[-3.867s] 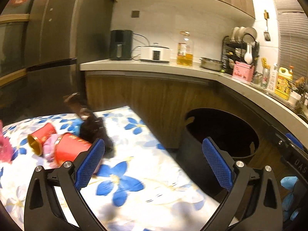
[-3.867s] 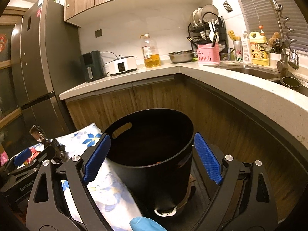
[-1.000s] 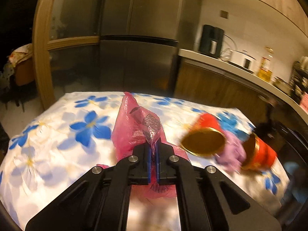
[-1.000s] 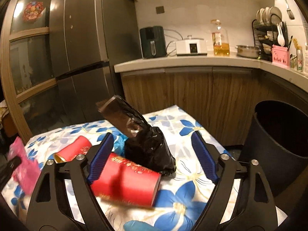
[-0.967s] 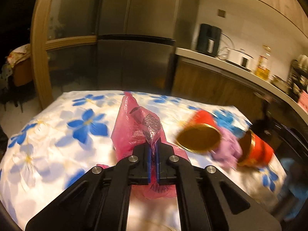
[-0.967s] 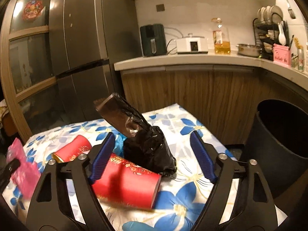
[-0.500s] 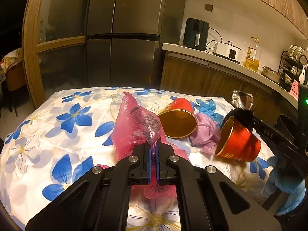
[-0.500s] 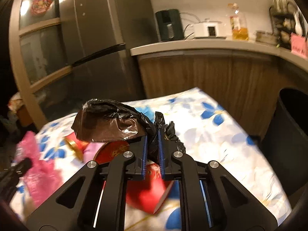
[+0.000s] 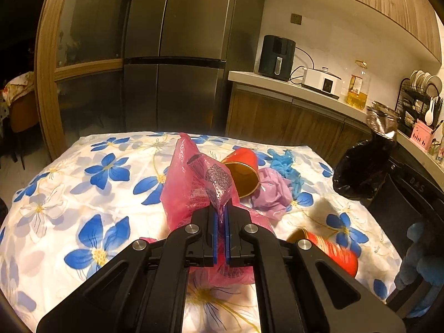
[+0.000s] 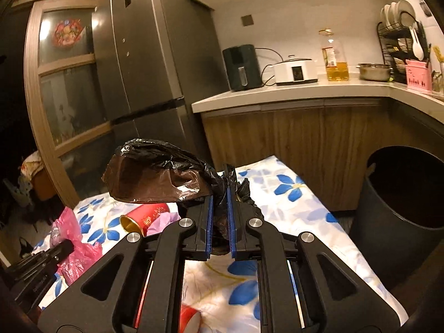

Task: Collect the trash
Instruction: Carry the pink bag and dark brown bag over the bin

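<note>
A dark fridge (image 9: 177, 55) stands at twelve o'clock. At two o'clock, the counter (image 10: 291, 94) carries an air fryer (image 10: 241, 66), a white cooker (image 10: 295, 70) and an oil bottle (image 10: 334, 61). The dish rack (image 10: 402, 36) sits farthest right.

The near left of the blue-flowered white tablecloth (image 9: 69, 199) lies bare, room to pass. Toward the right, two red paper cups with gold insides (image 9: 244, 166), crumpled lilac plastic (image 9: 269, 191) and a blue glove (image 9: 285, 161) crowd it. The round dark bin (image 10: 399, 191) stands open-mouthed at the table's far right.

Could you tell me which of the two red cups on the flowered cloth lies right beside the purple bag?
The far red cup, its gold mouth open toward the camera, touching the purple bag. The other red cup lies apart, nearer the left gripper.
</note>
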